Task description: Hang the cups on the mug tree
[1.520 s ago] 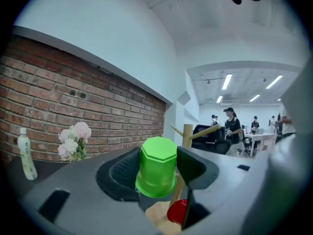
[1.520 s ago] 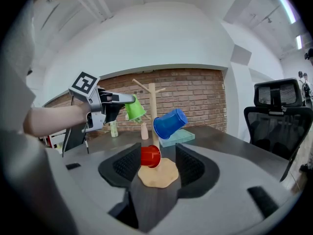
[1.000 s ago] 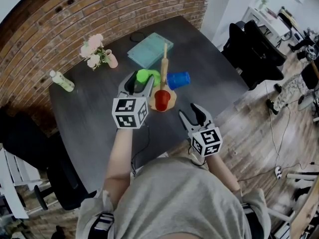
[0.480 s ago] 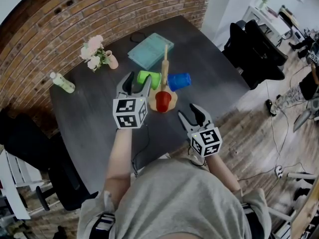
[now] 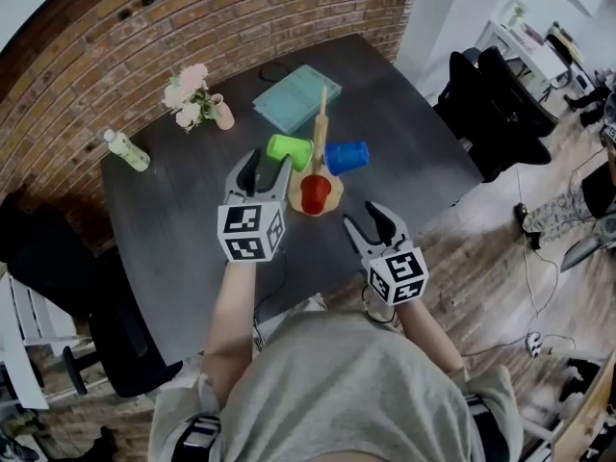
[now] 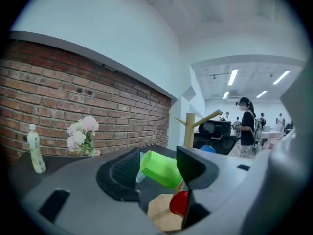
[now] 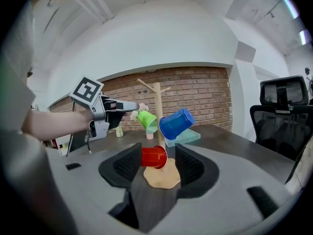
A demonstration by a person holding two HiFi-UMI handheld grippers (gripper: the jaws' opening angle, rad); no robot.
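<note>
On a dark table point(image 5: 173, 219) beside a brick wall stood a wooden mug tree point(image 5: 320, 123) with three cups hung on its pegs: a green cup point(image 5: 288, 150) on the left, a blue cup point(image 5: 346, 156) on the right, and a red cup point(image 5: 314, 193) low at the front, above the tree's round base. Each cup tilted with its mouth towards the pole.

The left gripper point(image 5: 267, 166) was held just short of the green cup. Its fingers point(image 6: 120, 177) were spread apart; the green cup showed in the gap ahead of them, with neither pad pressing on it.

The right gripper point(image 5: 371, 221) was near the table's front edge, apart from the tree. Its fingers point(image 7: 128, 164) were also spread, with nothing gripped; the red cup showed beyond the gap, untouched.

Farther back on the table were a small vase of pink flowers point(image 5: 192, 99), a pale bottle point(image 5: 126, 150) and a flat teal box point(image 5: 296, 95). A black office chair point(image 5: 491, 104) stood off to the right.
</note>
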